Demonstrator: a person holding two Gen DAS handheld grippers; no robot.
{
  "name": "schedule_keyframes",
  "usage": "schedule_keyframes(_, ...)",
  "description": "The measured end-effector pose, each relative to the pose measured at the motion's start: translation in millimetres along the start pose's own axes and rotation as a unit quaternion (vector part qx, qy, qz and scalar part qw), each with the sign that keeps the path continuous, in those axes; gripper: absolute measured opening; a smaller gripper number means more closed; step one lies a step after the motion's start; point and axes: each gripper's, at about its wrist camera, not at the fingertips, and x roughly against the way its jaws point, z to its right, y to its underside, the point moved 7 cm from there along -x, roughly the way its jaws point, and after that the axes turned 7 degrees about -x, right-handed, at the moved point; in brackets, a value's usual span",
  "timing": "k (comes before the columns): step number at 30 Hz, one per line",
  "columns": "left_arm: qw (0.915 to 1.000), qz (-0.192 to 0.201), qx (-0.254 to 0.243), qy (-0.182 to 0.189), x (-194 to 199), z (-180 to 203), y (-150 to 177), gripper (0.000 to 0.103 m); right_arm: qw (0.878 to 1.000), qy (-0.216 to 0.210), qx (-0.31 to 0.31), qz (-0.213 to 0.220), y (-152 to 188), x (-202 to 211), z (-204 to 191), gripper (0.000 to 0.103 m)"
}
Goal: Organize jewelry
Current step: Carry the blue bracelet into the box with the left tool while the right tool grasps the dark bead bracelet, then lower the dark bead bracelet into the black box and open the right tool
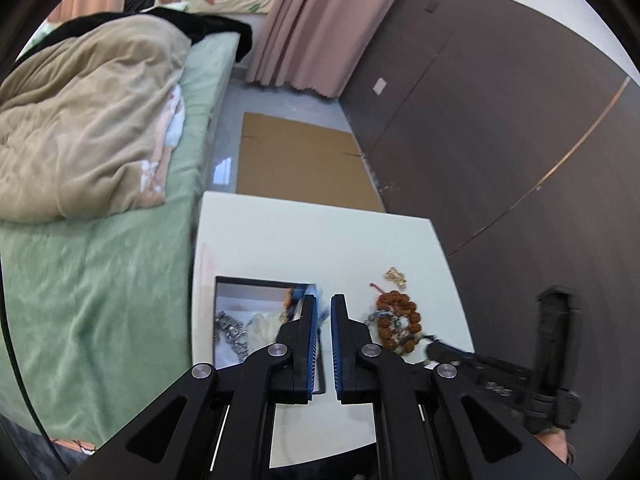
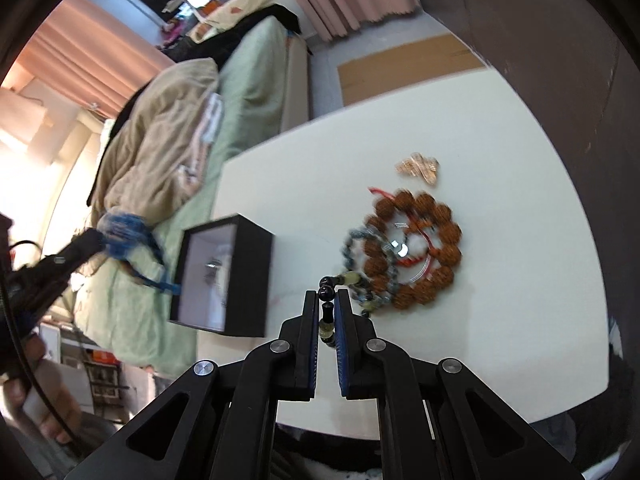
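On the white table (image 2: 500, 160) a black box (image 2: 256, 240) stands open, with a silver chain (image 1: 230, 328) inside. My left gripper (image 1: 324, 300) hovers over the box's right rim (image 1: 260, 280). The right wrist view shows the left gripper (image 2: 92, 240) shut on a blue bead strand (image 2: 120, 232) whose tail dangles towards the box. My right gripper (image 2: 328, 294) is shut on a strand of dark and pale beads (image 2: 326, 322), lifted at the edge of the pile. A brown bead bracelet (image 2: 424, 248), a grey-blue one (image 2: 356, 244) and a gold piece (image 2: 418, 168) lie there.
A bed with a green sheet (image 1: 100, 280) and a beige quilt (image 1: 88, 120) runs along the table's left side. Flat cardboard (image 1: 296, 160) lies on the floor beyond the table. A dark wardrobe wall (image 1: 500, 120) stands to the right. A person's hand (image 2: 24, 360) holds the left tool.
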Motion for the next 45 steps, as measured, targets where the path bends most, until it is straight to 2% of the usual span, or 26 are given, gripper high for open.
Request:
schedule_keyframes(1,1.0000,-0.004,0.003,-0.001,-2,-2,0,0.023,1.000,-0.002,0.004,0.003,-2,5,-4,0.010)
schedule_keyframes(2,1.0000,-0.006,0.007,0.002,-2,-4,1,0.049,1.000,-0.004,0.008,0.007,-3,9,-9,0.010)
schedule_keyframes(3,0.9999,-0.002,0.012,0.004,-1,-7,1,0.064,1.000,-0.007,0.012,0.010,-4,13,-14,0.010)
schedule_keyframes(4,0.9998,0.009,0.017,0.001,3,-10,0,0.078,1.000,-0.008,0.016,0.012,-5,16,-19,0.009)
schedule_keyframes(5,0.9997,0.017,0.018,-0.002,6,-12,0,0.081,1.000,-0.010,0.020,0.014,-5,19,-24,0.009)
schedule_keyframes(14,0.9991,0.020,0.020,-0.032,19,-39,11,0.081,0.998,-0.032,0.052,0.010,-4,17,-67,0.010)
schedule_keyframes(31,0.9948,0.060,0.046,-0.068,56,-88,22,0.081,0.993,-0.059,0.101,-0.019,-7,-18,-147,0.010)
schedule_keyframes(33,0.9941,0.064,0.050,-0.072,59,-91,22,0.081,0.992,-0.058,0.110,-0.025,-7,-23,-155,0.023)
schedule_keyframes(34,0.9940,0.064,0.050,-0.073,60,-92,23,0.081,0.992,-0.055,0.108,-0.030,-7,-24,-155,0.052)
schedule_keyframes(35,0.9939,0.065,0.050,-0.073,60,-92,23,0.081,0.993,-0.054,0.103,-0.029,-7,-25,-155,0.075)
schedule_keyframes(37,0.9939,0.067,0.049,-0.073,60,-91,24,0.081,0.993,-0.060,0.098,-0.010,-9,-20,-153,0.081)
schedule_keyframes(45,0.9962,0.055,0.029,-0.061,51,-70,22,0.081,0.996,-0.044,0.072,-0.007,-8,-8,-118,0.081)
